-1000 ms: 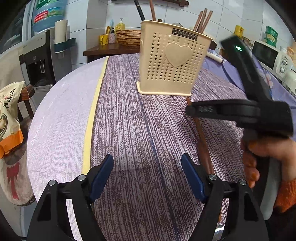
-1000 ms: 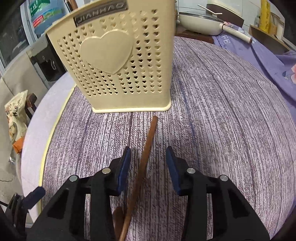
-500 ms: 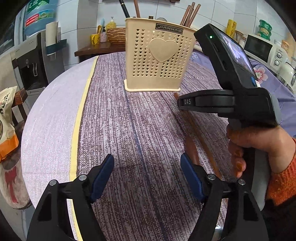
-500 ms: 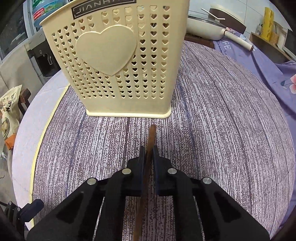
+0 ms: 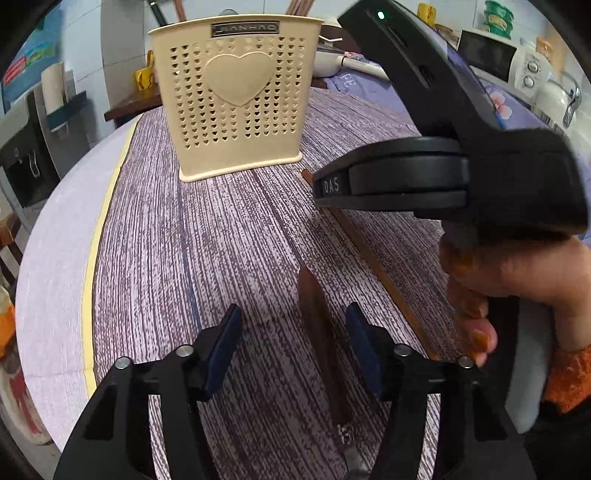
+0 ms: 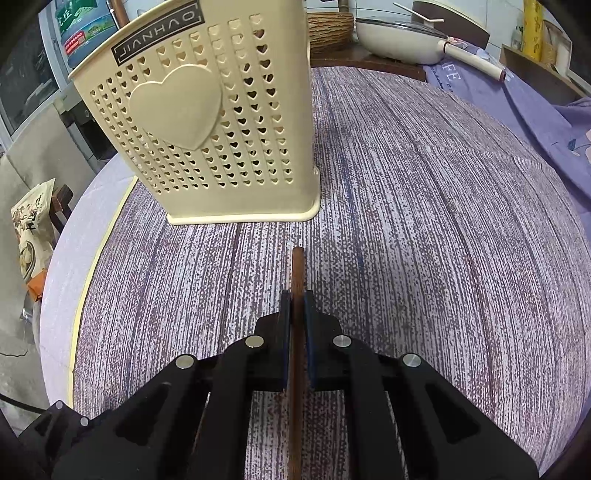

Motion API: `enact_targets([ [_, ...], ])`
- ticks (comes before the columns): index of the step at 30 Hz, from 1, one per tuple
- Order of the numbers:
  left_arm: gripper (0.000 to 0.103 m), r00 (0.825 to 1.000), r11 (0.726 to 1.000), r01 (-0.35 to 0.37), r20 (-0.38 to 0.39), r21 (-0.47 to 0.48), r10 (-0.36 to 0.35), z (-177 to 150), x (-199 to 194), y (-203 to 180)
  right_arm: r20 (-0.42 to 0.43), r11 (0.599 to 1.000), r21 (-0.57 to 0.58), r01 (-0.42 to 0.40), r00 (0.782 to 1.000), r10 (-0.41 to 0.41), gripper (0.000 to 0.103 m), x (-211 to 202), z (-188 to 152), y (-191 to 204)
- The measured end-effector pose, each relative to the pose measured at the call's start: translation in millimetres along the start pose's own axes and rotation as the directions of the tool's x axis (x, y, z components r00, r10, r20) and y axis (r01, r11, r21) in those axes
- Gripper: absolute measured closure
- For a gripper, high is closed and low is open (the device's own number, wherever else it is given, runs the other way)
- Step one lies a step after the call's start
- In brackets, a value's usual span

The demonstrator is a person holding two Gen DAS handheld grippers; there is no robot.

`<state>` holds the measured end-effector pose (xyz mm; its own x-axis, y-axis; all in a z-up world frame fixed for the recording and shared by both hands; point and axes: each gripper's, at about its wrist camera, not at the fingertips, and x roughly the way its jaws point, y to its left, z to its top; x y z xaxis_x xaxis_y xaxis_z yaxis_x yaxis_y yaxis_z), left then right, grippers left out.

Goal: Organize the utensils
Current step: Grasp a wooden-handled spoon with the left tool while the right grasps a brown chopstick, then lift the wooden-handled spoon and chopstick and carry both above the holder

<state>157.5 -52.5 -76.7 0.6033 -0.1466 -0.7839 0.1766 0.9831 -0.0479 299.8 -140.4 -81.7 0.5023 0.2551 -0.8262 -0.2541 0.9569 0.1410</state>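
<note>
Chopstick sits pinched in your right gripper; your left gripper, just narrowing, straddles a handle untouched.

A round table under a purple-and-white streaked cloth is filling the room's middle, while white tiled walls, a water dispenser beyond its left edge and a microwave past its right edge are standing behind.

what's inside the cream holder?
Above the holder rim in the left wrist view, brown stick tops and a dark handle poke out. Its perforated walls hide everything lower, so count and type can't be told.
</note>
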Motion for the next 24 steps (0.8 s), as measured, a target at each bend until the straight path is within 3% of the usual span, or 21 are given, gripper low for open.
enact_targets([
  [3, 0.059, 1.000, 1.000, -0.014, -0.007, 0.018, 0.014, 4.9, 3.6, -4.9, 0.000, 1.000, 0.008, -0.009, 1.000, 0.009, 0.095, -1.0, -0.9, -2.2],
  [7, 0.085, 1.000, 0.999, -0.026, -0.010, 0.030, 0.026, 9.1, 6.7, -8.1, 0.009, 1.000, 0.021, -0.011, 1.000, 0.011, 0.095, -3.4, -1.1, -10.2],
  [11, 0.086, 1.000, 1.000, -0.001, -0.012, 0.013, 0.001, 12.4, 6.0, -11.1, 0.024, 0.999, 0.035, -0.020, 1.000, 0.019, 0.095, -11.2, -4.5, -14.2],
  [16, 0.087, 0.999, 1.000, 0.014, 0.050, -0.010, -0.013, 20.9, -13.5, -4.5, 0.093, 0.997, 0.048, -0.064, 0.994, 0.059, 0.095, -36.6, -5.4, -19.7],
  [24, 0.088, 0.982, 0.997, 0.049, 0.187, -0.058, -0.038, 39.7, -72.6, 14.9, 0.257, 0.985, 0.047, -0.166, 0.955, 0.149, 0.095, -109.7, -7.2, -29.7],
])
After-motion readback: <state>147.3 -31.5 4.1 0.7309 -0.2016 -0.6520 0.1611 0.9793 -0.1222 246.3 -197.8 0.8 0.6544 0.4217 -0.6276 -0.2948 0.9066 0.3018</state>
